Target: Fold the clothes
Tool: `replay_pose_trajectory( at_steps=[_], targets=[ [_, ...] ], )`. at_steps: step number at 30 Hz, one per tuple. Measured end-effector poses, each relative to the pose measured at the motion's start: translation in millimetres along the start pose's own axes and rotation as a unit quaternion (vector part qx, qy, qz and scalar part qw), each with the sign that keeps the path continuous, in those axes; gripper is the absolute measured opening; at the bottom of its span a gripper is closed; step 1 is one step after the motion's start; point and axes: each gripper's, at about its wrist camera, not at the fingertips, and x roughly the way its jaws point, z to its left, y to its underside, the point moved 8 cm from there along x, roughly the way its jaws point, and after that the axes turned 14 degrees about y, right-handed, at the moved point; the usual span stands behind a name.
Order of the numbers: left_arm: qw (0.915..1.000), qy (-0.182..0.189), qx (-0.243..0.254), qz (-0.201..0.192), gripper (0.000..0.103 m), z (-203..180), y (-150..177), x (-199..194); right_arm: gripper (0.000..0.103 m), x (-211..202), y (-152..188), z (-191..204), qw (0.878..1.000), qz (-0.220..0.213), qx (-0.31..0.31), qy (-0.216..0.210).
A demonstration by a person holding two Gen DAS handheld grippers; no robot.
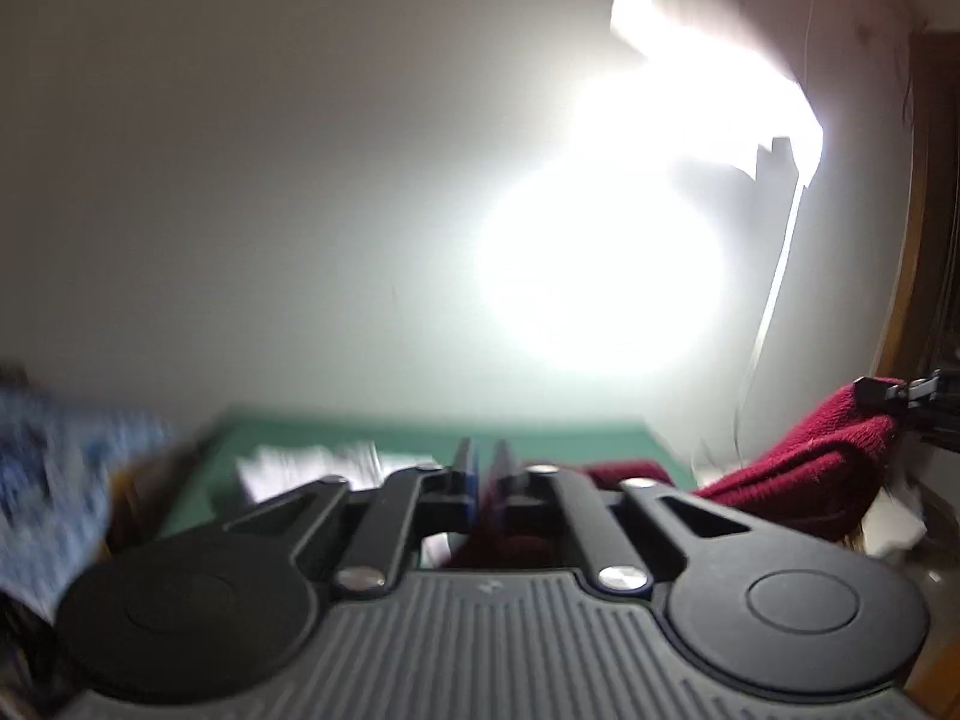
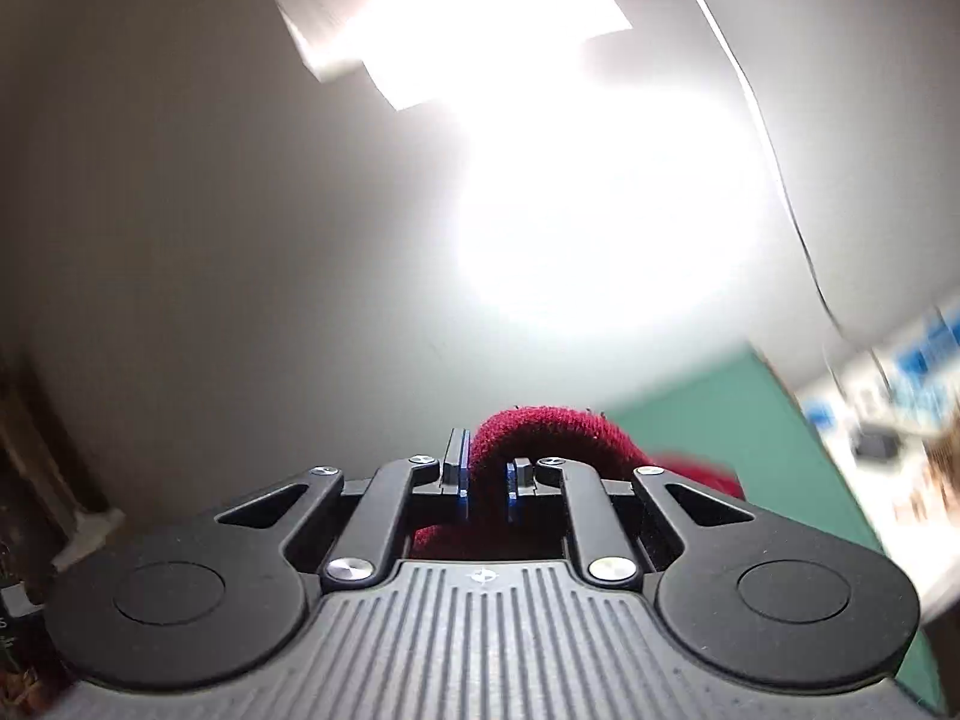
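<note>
**Red knit lifted by two corners above the green mat**

On the left, a blurred blue-and-white patterned cloth [image 1: 48, 468] lies beside the green mat [image 1: 420, 435]. The left gripper [image 1: 483, 480] has its jaws pressed together, seemingly pinching an edge of the dark red knitted garment [image 1: 810, 480], though blur hides the exact contact. The garment hangs between the two tools, raised off the mat. To the right, the right gripper [image 2: 487, 483] is clamped on a thick rolled fold of it, which bulges over the fingertips.

To do the lift well, I judge both hands should stay level and spread apart so the heavy, fuzzy, stretchy knit hangs flat before being laid down.
</note>
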Motion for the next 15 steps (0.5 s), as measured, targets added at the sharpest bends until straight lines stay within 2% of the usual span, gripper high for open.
replay_pose_trajectory(
  at_steps=[2, 4, 6, 7, 8, 9, 10, 11, 12, 13, 14, 15],
  targets=[
    [0.9986, -0.004, 0.017, -0.051, 0.0, -6, -48, -23, 0.012, -20, -43, 25, 0.998, -0.045, -0.011, -0.033],
    [0.9966, -0.001, 0.019, -0.081, 0.0, -9, -85, -43, 0.012, -39, -78, 47, 0.994, -0.083, -0.019, -0.065],
    [0.9951, -0.006, 0.035, -0.092, 0.0, -12, -104, -57, 0.01, -59, -109, 69, 0.987, -0.131, -0.035, -0.087],
    [0.9946, -0.009, 0.047, -0.092, 0.005, -15, -107, -63, 0.01, -65, -120, 80, 0.984, -0.153, -0.047, -0.082],
    [0.9946, -0.013, 0.058, -0.084, 0.029, -17, -102, -64, 0.012, -69, -128, 87, 0.982, -0.169, -0.06, -0.067],
    [0.9952, -0.015, 0.065, -0.072, 0.046, -18, -91, -62, 0.015, -68, -130, 89, 0.982, -0.168, -0.071, -0.058],
    [0.9955, -0.018, 0.071, -0.06, 0.072, -19, -80, -60, 0.016, -67, -131, 90, 0.981, -0.167, -0.083, -0.05],
    [0.9962, -0.016, 0.075, -0.042, 0.084, -20, -63, -55, 0.03, -65, -131, 91, 0.981, -0.163, -0.094, -0.042],
    [0.9971, -0.009, 0.074, -0.015, 0.085, -19, -40, -46, 0.054, -58, -118, 84, 0.984, -0.14, -0.1, -0.04],
    [0.9973, -0.004, 0.072, 0.015, 0.082, -17, -13, -37, 0.064, -50, -103, 77, 0.987, -0.117, -0.107, -0.037],
    [0.9965, -0.002, 0.066, 0.05, 0.078, -15, 18, -28, 0.068, -38, -83, 72, 0.987, -0.093, -0.13, -0.027],
    [0.9942, -0.002, 0.062, 0.087, 0.077, -13, 50, -20, 0.068, -25, -58, 63, 0.984, -0.073, -0.162, 0.0]
  ],
)
